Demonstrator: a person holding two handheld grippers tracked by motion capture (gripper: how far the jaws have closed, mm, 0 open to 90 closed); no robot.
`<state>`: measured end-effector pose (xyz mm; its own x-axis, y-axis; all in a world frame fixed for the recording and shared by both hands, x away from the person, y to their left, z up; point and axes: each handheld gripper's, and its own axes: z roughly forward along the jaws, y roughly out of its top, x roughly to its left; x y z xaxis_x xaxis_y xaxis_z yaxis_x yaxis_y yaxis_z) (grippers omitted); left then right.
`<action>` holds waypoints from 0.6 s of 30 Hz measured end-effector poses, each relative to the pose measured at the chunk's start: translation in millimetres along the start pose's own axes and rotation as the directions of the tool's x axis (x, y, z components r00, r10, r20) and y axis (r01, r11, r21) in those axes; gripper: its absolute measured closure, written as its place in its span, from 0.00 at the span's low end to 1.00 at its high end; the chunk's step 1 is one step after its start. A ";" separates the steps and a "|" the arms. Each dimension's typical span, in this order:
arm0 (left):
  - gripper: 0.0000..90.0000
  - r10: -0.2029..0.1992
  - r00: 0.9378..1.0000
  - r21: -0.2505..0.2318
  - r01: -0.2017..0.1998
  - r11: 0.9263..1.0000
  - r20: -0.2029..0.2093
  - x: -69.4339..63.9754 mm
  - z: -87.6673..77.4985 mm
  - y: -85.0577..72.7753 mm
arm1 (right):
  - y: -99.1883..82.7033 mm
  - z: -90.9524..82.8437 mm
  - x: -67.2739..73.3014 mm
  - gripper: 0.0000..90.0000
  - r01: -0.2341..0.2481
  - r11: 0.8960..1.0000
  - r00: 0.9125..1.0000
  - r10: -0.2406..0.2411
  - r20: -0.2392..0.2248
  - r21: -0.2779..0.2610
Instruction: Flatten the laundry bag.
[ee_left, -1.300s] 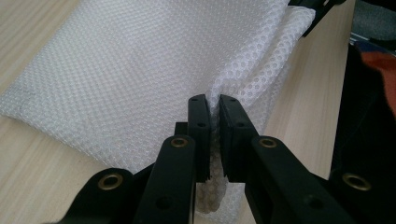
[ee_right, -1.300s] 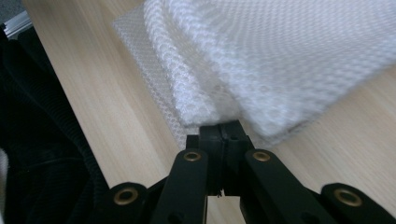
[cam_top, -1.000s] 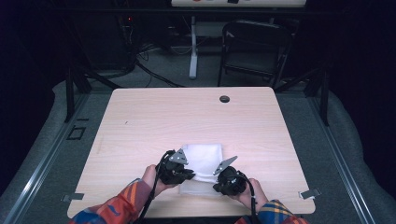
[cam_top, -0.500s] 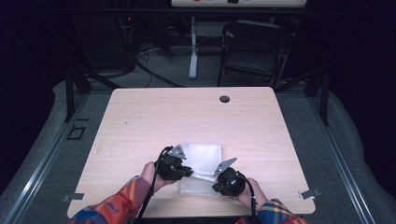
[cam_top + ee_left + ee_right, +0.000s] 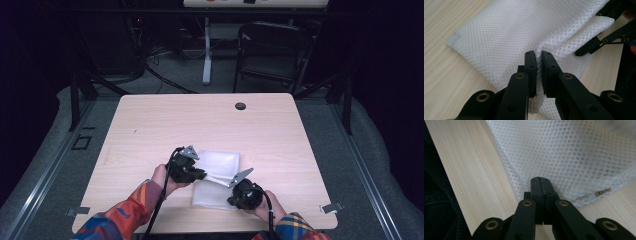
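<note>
A white mesh bag [image 5: 216,177] lies flat on the bench [image 5: 150,130], in the middle of its near half, close to the near edge. Its long axis runs from the near edge toward the far edge, tilted slightly so that the far end leans toward the right edge.

The left tongs [image 5: 200,175] are closed on a pinch of the mesh along the bag's left side; in the left gripper view the fabric [image 5: 506,42] is squeezed into a raised ridge between the two black jaws, which stand a thin layer apart. The right tongs [image 5: 235,196] are clamped fully together at the bag's near right corner; in the right gripper view the jaws meet with the mesh edge [image 5: 574,155] caught at their tips, and a small label [image 5: 602,191] shows on the hem just beside them.

Compared with a second ago, the left tongs have shifted a little away from the right pair, across the bench, and the mesh between the two grips now looks drawn into a fold. The right tongs have kept their place and both grips are unchanged.
</note>
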<state>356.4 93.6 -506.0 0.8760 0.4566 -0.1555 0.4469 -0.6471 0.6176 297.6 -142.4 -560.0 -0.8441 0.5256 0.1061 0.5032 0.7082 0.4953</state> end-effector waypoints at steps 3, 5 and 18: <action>0.93 -0.002 1.000 -0.007 0.002 1.000 -0.010 4.5 -2.9 5.5 | -0.3 -0.1 -0.3 1.00 -0.007 1.000 1.000 0.007 -0.001 -0.002; 0.93 -0.005 1.000 -0.013 0.005 1.000 -0.014 5.7 -3.8 7.3 | -0.5 0.3 -0.2 1.00 -0.011 1.000 1.000 0.011 -0.005 -0.007; 0.93 0.021 0.997 -0.044 -0.025 0.999 -0.069 17.4 -19.0 35.0 | 0.2 -0.4 0.3 1.00 0.002 1.000 1.000 -0.002 -0.004 0.007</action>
<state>383.8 90.5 -472.4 0.8708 0.4836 -0.0888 0.4169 -0.6305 0.6547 297.4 -142.3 -559.5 -0.8459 0.5223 0.1083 0.5027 0.7127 0.4892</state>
